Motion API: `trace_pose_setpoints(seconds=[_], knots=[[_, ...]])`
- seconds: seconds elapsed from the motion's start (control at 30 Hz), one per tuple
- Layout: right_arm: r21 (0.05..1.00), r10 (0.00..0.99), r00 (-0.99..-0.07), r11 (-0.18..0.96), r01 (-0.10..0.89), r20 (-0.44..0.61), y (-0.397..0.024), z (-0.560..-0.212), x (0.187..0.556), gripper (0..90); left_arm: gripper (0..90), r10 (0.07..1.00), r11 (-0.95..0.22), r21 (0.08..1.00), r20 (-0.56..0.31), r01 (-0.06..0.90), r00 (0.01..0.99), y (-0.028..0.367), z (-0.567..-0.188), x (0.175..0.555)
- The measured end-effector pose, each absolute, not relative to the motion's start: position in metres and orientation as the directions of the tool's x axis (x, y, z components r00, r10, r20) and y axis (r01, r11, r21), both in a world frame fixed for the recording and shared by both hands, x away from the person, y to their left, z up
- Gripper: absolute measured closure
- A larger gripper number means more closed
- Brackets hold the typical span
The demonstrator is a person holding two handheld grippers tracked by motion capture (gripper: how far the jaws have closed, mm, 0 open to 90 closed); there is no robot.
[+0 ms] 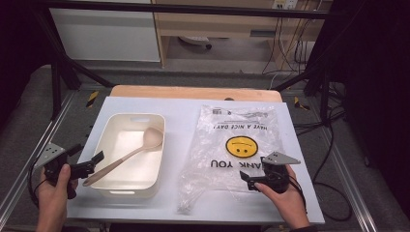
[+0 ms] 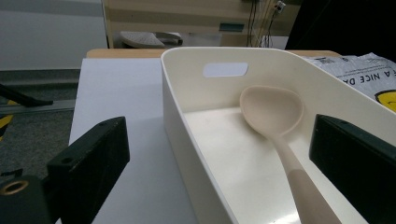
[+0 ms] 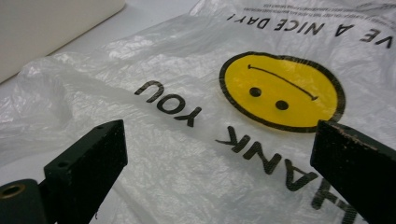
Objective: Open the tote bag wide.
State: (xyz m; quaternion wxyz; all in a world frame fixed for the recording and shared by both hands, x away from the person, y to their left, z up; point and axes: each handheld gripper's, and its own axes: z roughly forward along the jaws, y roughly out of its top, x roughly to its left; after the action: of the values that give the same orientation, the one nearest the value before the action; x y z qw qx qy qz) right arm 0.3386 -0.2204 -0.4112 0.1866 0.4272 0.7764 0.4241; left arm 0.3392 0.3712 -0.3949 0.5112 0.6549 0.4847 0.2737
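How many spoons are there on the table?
1. The spoon lies inside the white bin, its handle leaning over the near rim. More may be hidden under the plastic bag.

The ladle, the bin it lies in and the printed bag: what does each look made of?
Ladle: probably silicone or soft plastic, matt beige, no glints, with a seam between bowl and handle.
Bin: likely moulded plastic, cream, smooth with a slight sheen, rounded corners and a cut-out grip.
Bag: thin plastic film, translucent, crinkled and glossy, with a yellow smiley and black lettering printed on it.
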Motion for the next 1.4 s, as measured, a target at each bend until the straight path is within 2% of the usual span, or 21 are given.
trace_pose_setpoints(seconds=[0.27,0.53,0.83,1.17,1.33,1.4], knots=[[0.789,0.781,-0.618,0.324,0.521,0.087,-0.202,-0.424,0.336,5.5,4.7,0.914,-0.008,0.935,-0.137,0.355,0.381,0.371,-0.395,0.339],[0.771,0.772,-0.629,0.343,0.537,0.095,-0.194,-0.433,0.336,6.0,4.6,0.915,-0.005,0.934,-0.141,0.357,0.379,0.371,-0.396,0.34],[0.757,0.737,-0.667,0.374,0.535,0.108,-0.188,-0.439,0.334,18.8,4.7,0.915,-0.003,0.933,-0.142,0.359,0.377,0.37,-0.397,0.34],[0.712,0.708,-0.702,0.451,0.537,0.081,-0.172,-0.452,0.338,18.0,4.6,0.914,-0.01,0.933,-0.137,0.36,0.381,0.37,-0.397,0.34],[0.707,0.711,-0.701,0.472,0.527,0.048,-0.171,-0.456,0.338,26.5,4.6,0.914,-0.011,0.934,-0.136,0.358,0.382,0.37,-0.397,0.34],[0.712,0.703,-0.711,0.501,0.492,-0.004,-0.17,-0.457,0.337,32.3,4.6,0.914,-0.011,0.933,-0.137,0.36,0.383,0.37,-0.398,0.341]])
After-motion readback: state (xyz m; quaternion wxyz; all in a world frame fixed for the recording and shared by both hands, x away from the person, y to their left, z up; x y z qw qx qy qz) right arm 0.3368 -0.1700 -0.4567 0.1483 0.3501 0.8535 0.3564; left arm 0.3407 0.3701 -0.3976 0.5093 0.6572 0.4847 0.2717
